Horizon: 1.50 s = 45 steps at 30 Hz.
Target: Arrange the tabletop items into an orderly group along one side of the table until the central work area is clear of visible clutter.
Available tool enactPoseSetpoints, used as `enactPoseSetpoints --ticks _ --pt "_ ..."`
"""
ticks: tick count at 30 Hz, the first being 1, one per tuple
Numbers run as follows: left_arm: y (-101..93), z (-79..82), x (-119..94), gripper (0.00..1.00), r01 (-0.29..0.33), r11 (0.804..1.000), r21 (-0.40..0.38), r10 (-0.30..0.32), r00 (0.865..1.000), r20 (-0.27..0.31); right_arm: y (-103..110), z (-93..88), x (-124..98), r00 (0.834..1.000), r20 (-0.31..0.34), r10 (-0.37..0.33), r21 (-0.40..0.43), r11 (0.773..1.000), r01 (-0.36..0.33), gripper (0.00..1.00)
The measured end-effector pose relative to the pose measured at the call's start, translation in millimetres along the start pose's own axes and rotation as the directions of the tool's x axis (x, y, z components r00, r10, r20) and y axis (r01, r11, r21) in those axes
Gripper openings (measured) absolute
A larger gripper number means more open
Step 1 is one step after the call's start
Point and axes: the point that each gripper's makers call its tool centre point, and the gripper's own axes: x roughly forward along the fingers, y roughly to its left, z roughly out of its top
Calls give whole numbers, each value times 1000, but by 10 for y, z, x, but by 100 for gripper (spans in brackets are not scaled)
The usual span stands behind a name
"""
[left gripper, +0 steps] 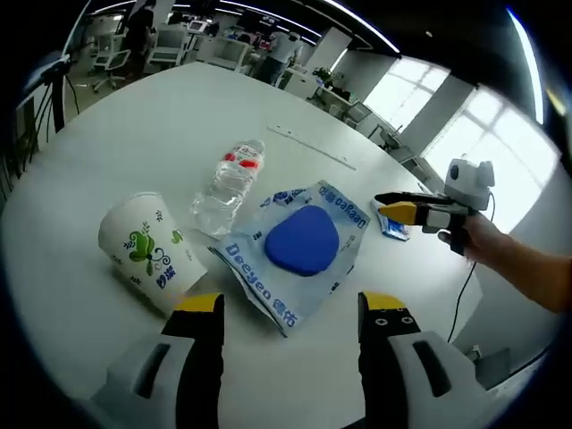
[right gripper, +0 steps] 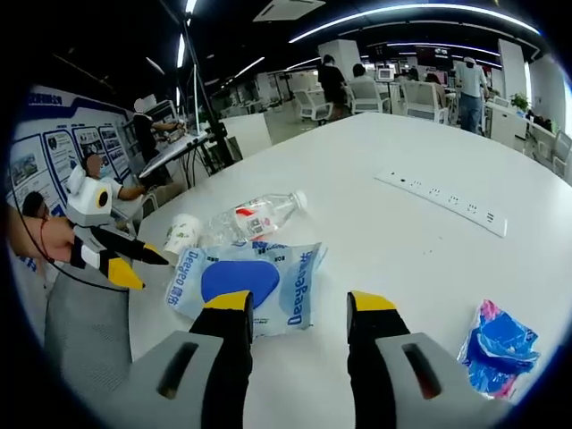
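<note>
Open-plan office behind, desks, chairs and people at the far end; big white worktop [left gripper: 179, 116] in front, bright windows off to one side.

Left gripper view: left gripper [left gripper: 290, 313] hangs over the near edge of the worktop, jaws apart, nothing between them. Just ahead lies a clear plastic pouch [left gripper: 299, 250] with blue lettering and a blue pad inside, flat on the worktop. Clear water bottle [left gripper: 229, 186] with a red label lies on its side, touching the pouch's far-left edge. Paper cup [left gripper: 148, 251] with green print lies tipped over just left of the pouch. Small blue wrapper [left gripper: 390, 225] sits near the far right edge, and the right gripper [left gripper: 382, 204], held in a hand [left gripper: 478, 239], comes in from the right just above it; its jaws look nearly closed, can't tell if they touch anything.

Right gripper view: right gripper's own jaws stand released, empty, over bare worktop. Pouch, bottle and cup cluster ahead-left. White power strip [right gripper: 442, 201] lies well apart, far right. Crumpled blue-pink wrapper sits at lower right, beside the right jaw.
</note>
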Motion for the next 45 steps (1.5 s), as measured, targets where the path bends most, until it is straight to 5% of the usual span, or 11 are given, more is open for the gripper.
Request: enactPoseSetpoints --ticks 13,29,45 --pt "139 -69 175 49 -21 998 -61 21 1000 -5 -162 -166 139 999 -38 8 16 1000 -7 35" --pt "247 -92 311 9 -53 994 -93 53 999 -4 -219 -356 212 996 -83 27 50 998 -23 6" --pt "158 -11 271 0 -30 999 -40 30 999 10 -118 -265 124 999 -44 31 50 998 -29 0"
